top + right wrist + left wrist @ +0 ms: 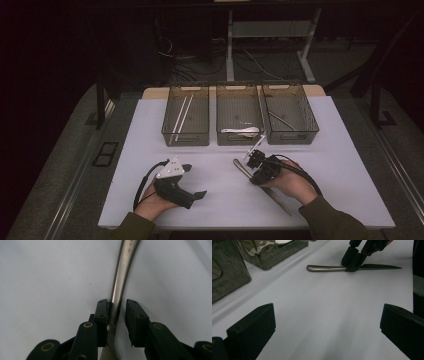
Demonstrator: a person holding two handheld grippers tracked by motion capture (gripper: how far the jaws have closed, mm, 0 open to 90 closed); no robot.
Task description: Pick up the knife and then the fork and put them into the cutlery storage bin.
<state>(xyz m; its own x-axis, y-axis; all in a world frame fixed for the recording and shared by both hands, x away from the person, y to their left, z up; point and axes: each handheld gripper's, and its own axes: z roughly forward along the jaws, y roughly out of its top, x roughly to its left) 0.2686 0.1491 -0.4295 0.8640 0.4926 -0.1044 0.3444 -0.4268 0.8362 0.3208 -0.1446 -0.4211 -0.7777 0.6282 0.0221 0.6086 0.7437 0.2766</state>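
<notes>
Right gripper (117, 315) straddles slim, steel-handled knife (122, 272).

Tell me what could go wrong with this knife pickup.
The right gripper straddles the knife with a gap at one pad, so it may skid on the table or pinch off-centre. Gripped near the handle-blade joint, the long blade could droop and swing when lifted.

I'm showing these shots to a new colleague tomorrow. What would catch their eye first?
Probably the long steel table knife lying on the white table, with the right gripper straddling it where handle meets blade, one pad against the metal, the other a sliver off. Behind it stand three see-through grey bins in a row. The left gripper rests wide open at the near left.
</notes>
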